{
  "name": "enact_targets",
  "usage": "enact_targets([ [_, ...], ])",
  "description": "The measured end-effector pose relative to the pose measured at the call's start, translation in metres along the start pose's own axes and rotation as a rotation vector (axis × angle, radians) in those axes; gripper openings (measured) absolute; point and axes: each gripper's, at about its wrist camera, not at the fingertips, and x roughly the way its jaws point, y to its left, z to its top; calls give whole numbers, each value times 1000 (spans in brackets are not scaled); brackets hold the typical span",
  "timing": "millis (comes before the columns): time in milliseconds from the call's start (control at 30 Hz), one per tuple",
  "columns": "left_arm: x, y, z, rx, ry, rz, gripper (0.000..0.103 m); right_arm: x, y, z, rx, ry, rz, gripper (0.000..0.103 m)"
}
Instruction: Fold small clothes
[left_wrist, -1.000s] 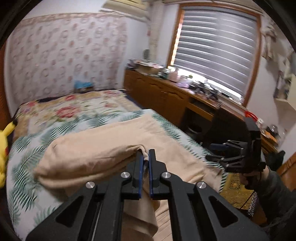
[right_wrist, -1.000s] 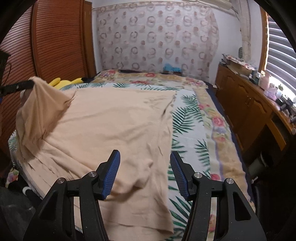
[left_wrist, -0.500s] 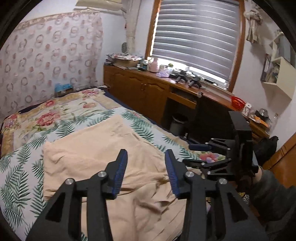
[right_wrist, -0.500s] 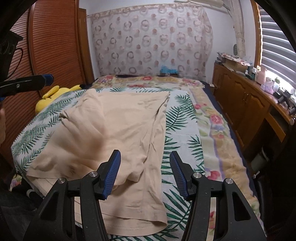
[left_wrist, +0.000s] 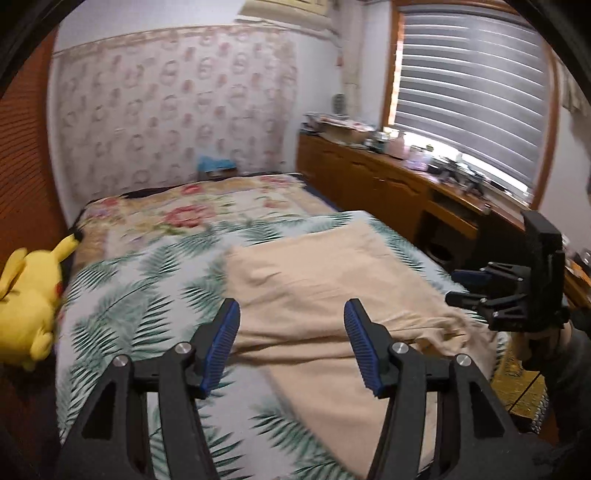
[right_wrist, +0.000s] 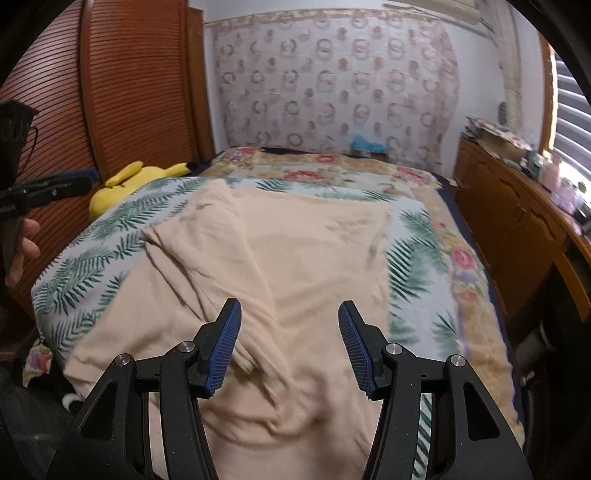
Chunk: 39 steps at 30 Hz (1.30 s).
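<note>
A second ago the left tongs (left_wrist: 291, 347) pinched a fold of the beige garment (right_wrist: 295, 266); their jaws have just been opening, and they now stand apart, holding nothing. The cloth, then lifted at the left, now lies folded over on the bed (right_wrist: 417, 236). Both tongs tilt downward above its near edge. The right tongs (right_wrist: 290, 347) gape half-wide, empty. One garment, one yellow plush toy (left_wrist: 26, 295), two tongs.

I'm in a home bedroom: a bed (right_wrist: 417, 229) with a leafy cover, a yellow plush toy (left_wrist: 26, 306), patterned wallpaper (right_wrist: 332, 81), window blinds (left_wrist: 469, 85).
</note>
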Motion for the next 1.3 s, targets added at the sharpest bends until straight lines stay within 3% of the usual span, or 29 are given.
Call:
enact_targets([
  [333,-22,54,-20,-76,-26,139,58,52,55,51,-120,20,111,56],
  [600,-30,73,-27,-105,-38,166,58,95,98,81,-206,67,160,56],
  [867,-32,88,-38,-138,-39,174,58,139,133,87,-262,144,187,56],
  [1100,-28,96,-51,-160,-24,170,58,171,170,82,-319,232,262,56],
  [1300,-25,97,-58,-167,-10,162,58,198,188,76,-363,286,245,56],
])
